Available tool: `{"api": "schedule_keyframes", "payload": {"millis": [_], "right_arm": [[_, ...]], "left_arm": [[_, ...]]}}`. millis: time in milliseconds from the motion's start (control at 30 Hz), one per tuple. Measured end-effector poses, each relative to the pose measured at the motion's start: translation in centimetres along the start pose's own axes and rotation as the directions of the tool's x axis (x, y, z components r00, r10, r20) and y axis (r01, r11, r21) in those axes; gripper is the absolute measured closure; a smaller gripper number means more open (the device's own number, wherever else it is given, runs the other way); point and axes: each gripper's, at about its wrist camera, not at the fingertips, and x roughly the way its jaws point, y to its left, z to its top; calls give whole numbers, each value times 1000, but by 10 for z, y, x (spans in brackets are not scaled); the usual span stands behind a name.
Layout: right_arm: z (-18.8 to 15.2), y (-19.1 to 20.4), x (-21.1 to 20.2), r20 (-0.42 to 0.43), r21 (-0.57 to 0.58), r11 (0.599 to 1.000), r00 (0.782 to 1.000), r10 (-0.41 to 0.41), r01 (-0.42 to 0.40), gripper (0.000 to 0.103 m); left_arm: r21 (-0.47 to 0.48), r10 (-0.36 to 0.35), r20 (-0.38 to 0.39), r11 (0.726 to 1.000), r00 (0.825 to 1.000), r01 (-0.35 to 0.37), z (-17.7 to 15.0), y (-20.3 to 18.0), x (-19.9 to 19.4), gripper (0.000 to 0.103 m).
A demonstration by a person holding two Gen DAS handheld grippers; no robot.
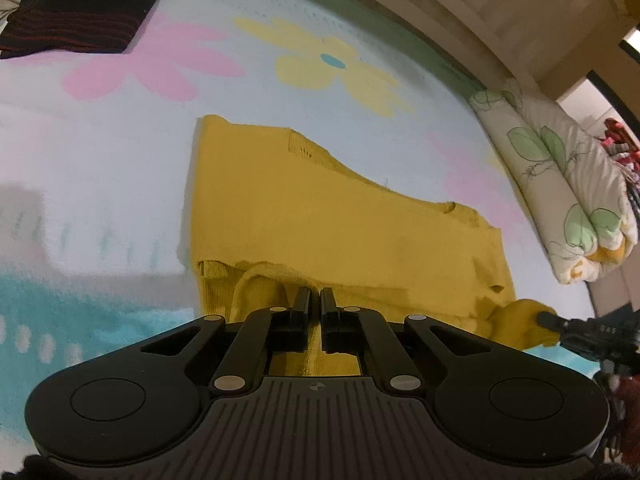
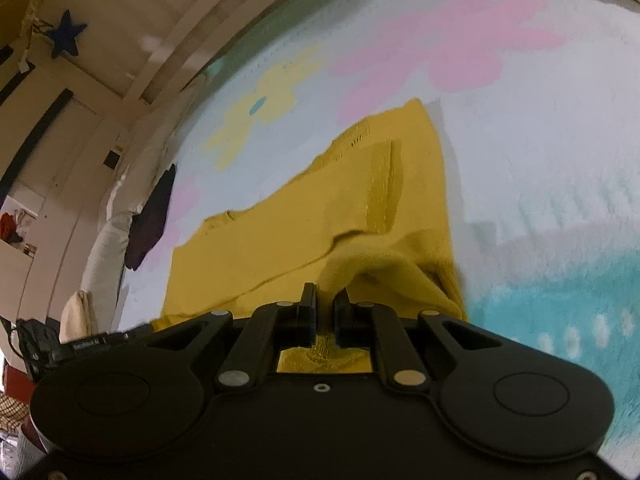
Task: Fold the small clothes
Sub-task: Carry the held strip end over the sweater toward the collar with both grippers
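Lying on the flowered blanket (image 1: pixel 100 184) ahead of both sets of fingers, the yellow garment (image 1: pixel 320 224) is pinched at its near hem; the left gripper (image 1: pixel 315 300) is clenched on it; the right gripper (image 2: pixel 326 300) grasps a raised fold.

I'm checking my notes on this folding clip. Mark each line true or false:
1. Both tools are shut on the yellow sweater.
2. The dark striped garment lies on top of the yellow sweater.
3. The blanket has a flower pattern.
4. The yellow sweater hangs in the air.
1. True: the left tool and the right tool each pinch the near edge of the yellow sweater.
2. False: the dark striped garment lies folded apart from it, at the far corner.
3. True: the blanket shows pink and yellow flowers.
4. False: most of it lies flat on the blanket.
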Motion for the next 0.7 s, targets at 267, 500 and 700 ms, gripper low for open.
{"api": "schedule_keyframes", "payload": {"millis": [267,500,700], "right_arm": [[0,-3,2,-7,9,1000,1000,-1,1,87],[0,-7,1,-16,19,1000,1000,-2,2,85],[-2,-5,2,-34,14,1000,999,7,-7,85]], "left_arm": [[22,41,-83,999,996,-39,-8,-1,17,77],[91,98,-113,992,989,-88,-15,-6,26,74],[-30,-52,-74,998,996,50,-11,1,17,100]]}}
